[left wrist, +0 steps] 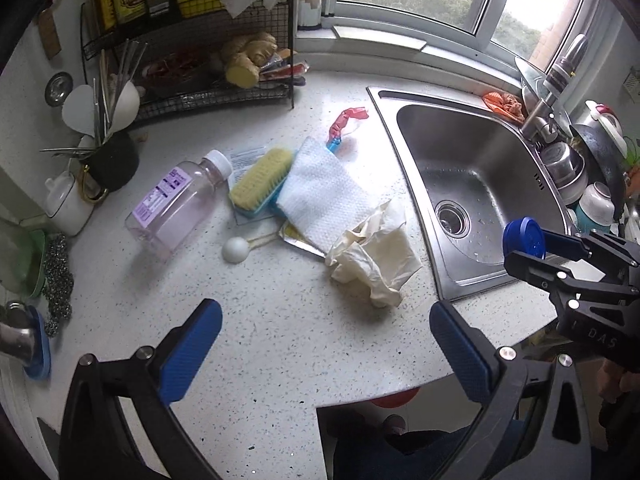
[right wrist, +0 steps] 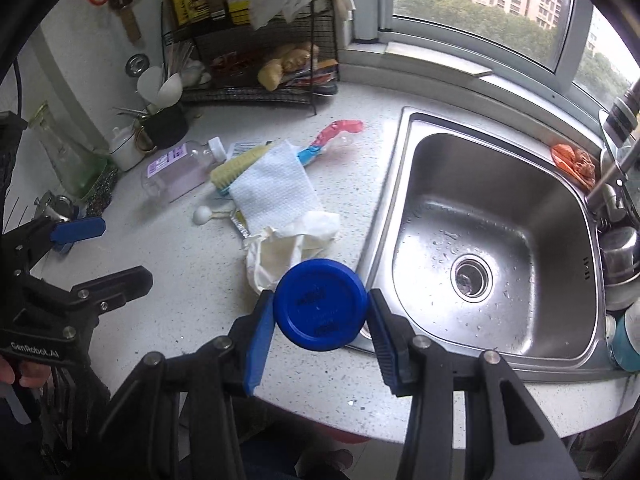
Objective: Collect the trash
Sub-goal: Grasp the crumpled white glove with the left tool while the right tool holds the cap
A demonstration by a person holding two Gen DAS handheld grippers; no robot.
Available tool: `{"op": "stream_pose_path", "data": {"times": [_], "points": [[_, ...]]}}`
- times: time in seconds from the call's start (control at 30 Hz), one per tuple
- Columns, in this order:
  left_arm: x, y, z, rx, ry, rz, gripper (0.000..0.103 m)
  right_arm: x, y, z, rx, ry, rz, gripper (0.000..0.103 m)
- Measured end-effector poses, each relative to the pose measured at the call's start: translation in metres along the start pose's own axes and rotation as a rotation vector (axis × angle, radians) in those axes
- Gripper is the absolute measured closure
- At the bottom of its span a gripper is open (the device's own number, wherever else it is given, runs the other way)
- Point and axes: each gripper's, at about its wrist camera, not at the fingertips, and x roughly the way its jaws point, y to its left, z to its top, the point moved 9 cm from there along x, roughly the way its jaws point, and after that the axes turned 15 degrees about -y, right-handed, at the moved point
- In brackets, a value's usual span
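Note:
My right gripper [right wrist: 321, 314] is shut on a round blue lid [right wrist: 320, 296], held above the counter's front edge beside the sink. The left wrist view shows that lid [left wrist: 524, 238] too, at the far right in the right gripper [left wrist: 534, 256]. My left gripper [left wrist: 324, 316] is open and holds nothing, above bare counter short of the pile. In the pile lie a crumpled cream wrapper [left wrist: 372, 256], a white paper towel [left wrist: 324, 196], a clear bottle [left wrist: 176, 204] on its side, a red and blue wrapper [left wrist: 344, 124] and a yellow scrub brush [left wrist: 260, 180].
A steel sink [right wrist: 404, 184] fills the right side, with a faucet [left wrist: 548, 92], an orange bag [right wrist: 572, 160] and stacked dishes [left wrist: 572, 168] behind it. A black wire rack [left wrist: 192, 92] of bottles and ginger stands at the back. A utensil cup [left wrist: 116, 160] and scourer [left wrist: 56, 280] sit left.

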Motion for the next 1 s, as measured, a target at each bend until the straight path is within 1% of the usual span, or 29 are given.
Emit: {"op": "stream_pose_path", "data": {"times": [0.2,0.43,0.57,0.67,0.77,0.8,0.83,0.87,0.9,0.93,1.0], "points": [[0.03,-0.015,0.0,0.015,0.065,-0.044,0.0,0.009,-0.022,-0.008,0.072,0.034,-0.042,0.06],[0.061,-0.034,-0.004,0.053,0.124,-0.095,0.0,0.021,-0.034,-0.02,0.121,0.072,-0.068,0.06],[0.083,-0.046,-0.014,0.109,0.172,-0.13,0.0,0.027,-0.04,-0.027,0.148,0.09,-0.084,0.06],[0.097,-0.053,-0.023,0.162,0.195,-0.128,0.0,0.03,-0.042,-0.036,0.164,0.108,-0.095,0.06],[0.103,-0.057,-0.026,0.186,0.21,-0.129,0.011,0.032,-0.045,-0.045,0.178,0.125,-0.104,0.06],[0.105,-0.058,-0.027,0.186,0.213,-0.132,0.015,0.032,-0.046,-0.047,0.183,0.131,-0.106,0.06],[0.107,-0.059,-0.028,0.184,0.216,-0.134,0.017,0.032,-0.047,-0.05,0.19,0.133,-0.109,0.06],[0.109,-0.06,-0.029,0.179,0.22,-0.138,0.022,0.032,-0.048,-0.052,0.195,0.136,-0.111,0.06],[0.111,-0.061,-0.029,0.177,0.221,-0.145,0.029,0.033,-0.049,-0.053,0.198,0.139,-0.112,0.06],[0.112,-0.062,-0.029,0.175,0.221,-0.152,0.033,0.032,-0.049,-0.054,0.2,0.14,-0.114,0.06],[0.113,-0.063,-0.03,0.182,0.221,-0.15,0.054,0.031,-0.051,-0.056,0.201,0.141,-0.119,0.06]]}}
